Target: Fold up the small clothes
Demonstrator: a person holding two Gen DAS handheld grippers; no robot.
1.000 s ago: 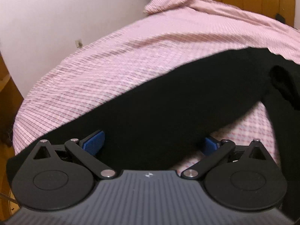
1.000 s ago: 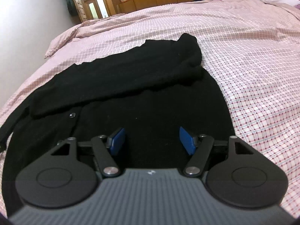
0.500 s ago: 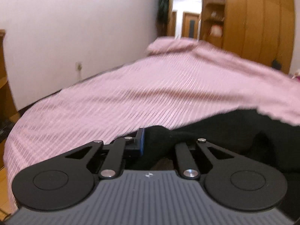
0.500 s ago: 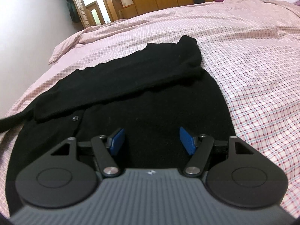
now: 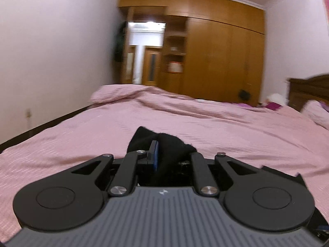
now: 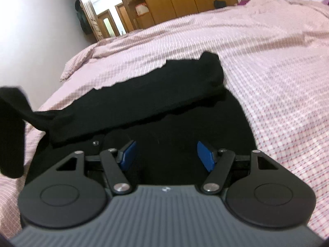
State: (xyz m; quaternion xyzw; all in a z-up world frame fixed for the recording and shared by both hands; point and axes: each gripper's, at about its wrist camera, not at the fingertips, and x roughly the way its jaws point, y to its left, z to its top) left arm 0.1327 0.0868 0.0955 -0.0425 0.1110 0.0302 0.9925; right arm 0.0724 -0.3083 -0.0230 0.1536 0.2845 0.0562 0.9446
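Observation:
A black cardigan (image 6: 164,103) lies spread on the pink checked bed cover (image 6: 277,72). Its upper sleeve is folded across the body. My left gripper (image 5: 166,154) is shut on a bunch of the cardigan's black sleeve (image 5: 170,144) and holds it lifted above the bed. In the right wrist view that lifted sleeve (image 6: 12,127) rises at the far left. My right gripper (image 6: 167,154) is open and empty, low over the cardigan's body, with a button (image 6: 95,143) just left of its left finger.
The bed cover (image 5: 226,127) stretches away with a rumpled ridge (image 5: 123,94) at the far end. A wooden wardrobe (image 5: 222,61) and a doorway (image 5: 146,51) stand behind the bed. A white wall (image 5: 51,51) runs along the left side. A headboard (image 5: 308,90) is at the right.
My left gripper closed on the black sleeve and lifted it; its view tilted up from the bed to the room. The right gripper stayed open over the cardigan, shifting slightly.

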